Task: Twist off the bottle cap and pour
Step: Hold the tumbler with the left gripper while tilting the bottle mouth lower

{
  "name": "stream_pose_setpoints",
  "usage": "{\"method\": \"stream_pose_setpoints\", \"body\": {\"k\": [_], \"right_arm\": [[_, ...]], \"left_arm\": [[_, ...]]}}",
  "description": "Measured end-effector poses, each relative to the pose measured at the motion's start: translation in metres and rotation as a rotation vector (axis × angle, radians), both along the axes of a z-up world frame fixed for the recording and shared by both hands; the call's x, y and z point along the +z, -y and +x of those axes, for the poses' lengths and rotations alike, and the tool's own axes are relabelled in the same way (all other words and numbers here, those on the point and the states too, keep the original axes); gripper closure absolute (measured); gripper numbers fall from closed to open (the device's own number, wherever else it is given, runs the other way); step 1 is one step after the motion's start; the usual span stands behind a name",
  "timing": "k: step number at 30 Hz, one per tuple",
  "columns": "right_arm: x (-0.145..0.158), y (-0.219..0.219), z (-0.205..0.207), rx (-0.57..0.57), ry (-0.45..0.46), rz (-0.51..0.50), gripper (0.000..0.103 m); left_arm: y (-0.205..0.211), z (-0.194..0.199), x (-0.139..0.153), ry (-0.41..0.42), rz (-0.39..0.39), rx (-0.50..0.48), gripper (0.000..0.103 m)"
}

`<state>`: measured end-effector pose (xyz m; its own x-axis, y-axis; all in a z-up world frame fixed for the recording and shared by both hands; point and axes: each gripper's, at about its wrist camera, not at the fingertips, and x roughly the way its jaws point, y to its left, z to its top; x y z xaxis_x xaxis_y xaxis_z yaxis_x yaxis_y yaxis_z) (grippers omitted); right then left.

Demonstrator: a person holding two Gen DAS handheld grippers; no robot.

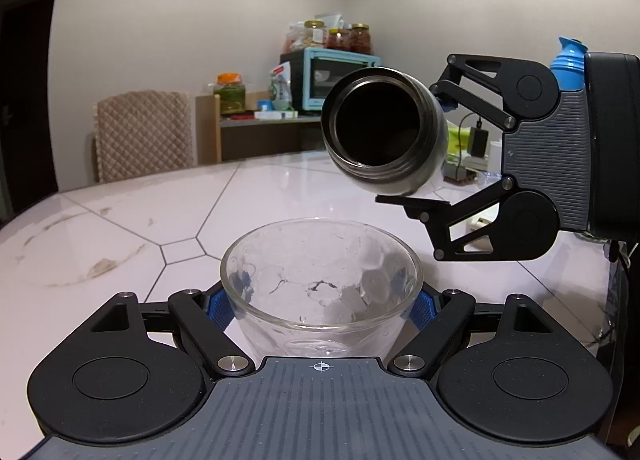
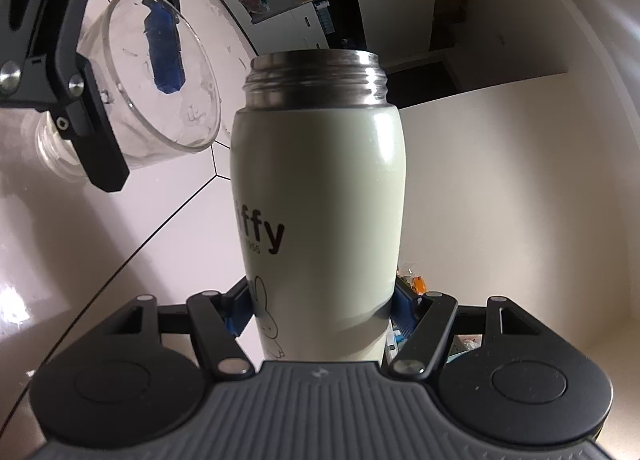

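Observation:
A clear glass cup (image 1: 320, 284) stands on the white table, with my left gripper (image 1: 320, 300) shut on it, blue pads pressed to both sides. Above and beyond the cup, the pale green bottle (image 1: 384, 132) lies tilted on its side, its open steel mouth turned toward the cup. No cap is on it, and no liquid shows at the mouth. My right gripper (image 1: 440, 148) is shut on the bottle's body. In the right wrist view the bottle (image 2: 320, 196) runs up between my right gripper (image 2: 320, 308), and the glass cup (image 2: 160, 76) sits at upper left in my left gripper (image 2: 132, 80).
The white marble-patterned table (image 1: 120, 228) stretches left and back. A padded chair (image 1: 144, 132) stands at its far edge. Behind it a shelf holds a teal oven (image 1: 332, 76) and jars. Chargers and small clutter (image 1: 472, 148) lie on the table at the right.

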<state>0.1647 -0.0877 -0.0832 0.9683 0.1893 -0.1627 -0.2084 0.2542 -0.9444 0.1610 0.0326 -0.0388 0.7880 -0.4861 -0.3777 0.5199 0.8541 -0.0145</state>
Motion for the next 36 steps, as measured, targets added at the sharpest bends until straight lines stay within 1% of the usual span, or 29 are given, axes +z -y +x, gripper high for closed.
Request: {"method": "stream_pose_setpoints", "body": {"k": [18, 24, 26, 27, 29, 31, 33, 35, 36], "right_arm": [[-0.005, 0.007, 0.017, 0.006, 0.042, -0.080, 0.033], [-0.007, 0.011, 0.022, 0.003, 0.048, -0.091, 0.033], [0.012, 0.001, 0.017, 0.005, 0.049, -0.097, 0.033], [0.014, 0.000, 0.017, 0.006, 0.050, -0.100, 0.033], [0.003, -0.016, 0.029, 0.007, 0.052, -0.105, 0.033], [0.004, -0.017, 0.028, 0.006, 0.055, -0.110, 0.033], [0.003, -0.009, 0.023, 0.006, 0.054, -0.109, 0.033], [-0.015, -0.005, -0.017, 0.004, 0.057, -0.114, 0.033], [-0.019, -0.005, -0.024, 0.004, 0.057, -0.116, 0.033]], "left_arm": [[0.000, 0.003, -0.001, 0.000, 0.001, 0.002, 0.017], [0.000, 0.002, 0.000, 0.001, 0.002, 0.007, 0.017], [0.000, 0.002, 0.000, 0.001, 0.002, 0.008, 0.017], [0.001, 0.002, 0.000, 0.001, 0.002, 0.008, 0.017], [0.001, 0.002, 0.000, 0.001, 0.001, 0.008, 0.017], [0.001, 0.002, 0.000, 0.001, 0.001, 0.008, 0.017], [0.001, 0.002, -0.001, 0.001, 0.001, 0.008, 0.017], [0.001, 0.002, -0.001, 0.001, 0.001, 0.009, 0.017], [0.001, 0.002, -0.001, 0.001, 0.001, 0.008, 0.017]]}}
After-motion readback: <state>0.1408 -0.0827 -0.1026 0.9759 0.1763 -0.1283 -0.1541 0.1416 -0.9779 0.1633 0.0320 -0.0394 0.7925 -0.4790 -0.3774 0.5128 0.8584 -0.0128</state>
